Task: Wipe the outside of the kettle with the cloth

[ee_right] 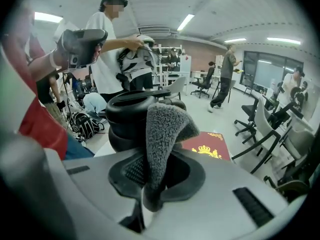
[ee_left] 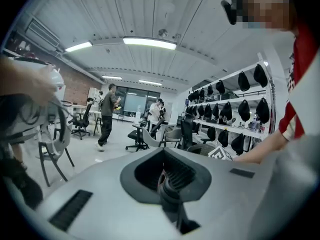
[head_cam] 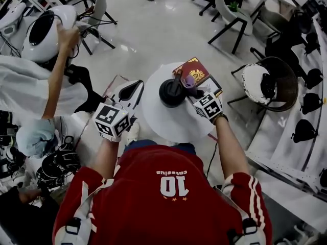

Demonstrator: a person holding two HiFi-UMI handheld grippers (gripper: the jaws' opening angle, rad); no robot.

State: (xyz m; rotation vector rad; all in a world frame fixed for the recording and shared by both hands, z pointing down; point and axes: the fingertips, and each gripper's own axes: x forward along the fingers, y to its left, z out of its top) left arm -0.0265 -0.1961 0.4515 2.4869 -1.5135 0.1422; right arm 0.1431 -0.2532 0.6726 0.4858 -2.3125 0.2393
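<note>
A black kettle stands on the round white table, close in front of my right gripper. That gripper is shut on a grey fuzzy cloth. The cloth stands up out of the jaws and leans against the near side of the kettle. Whether it presses on the kettle I cannot tell. My left gripper is held off the table's left edge, away from the kettle. It points out into the room, its jaws together with nothing in them.
A red book with a gold crest lies on the table behind the kettle. At the left a person in white holds up a white helmet-like device. Bags lie on the floor at the left. A round chair and shelves stand right.
</note>
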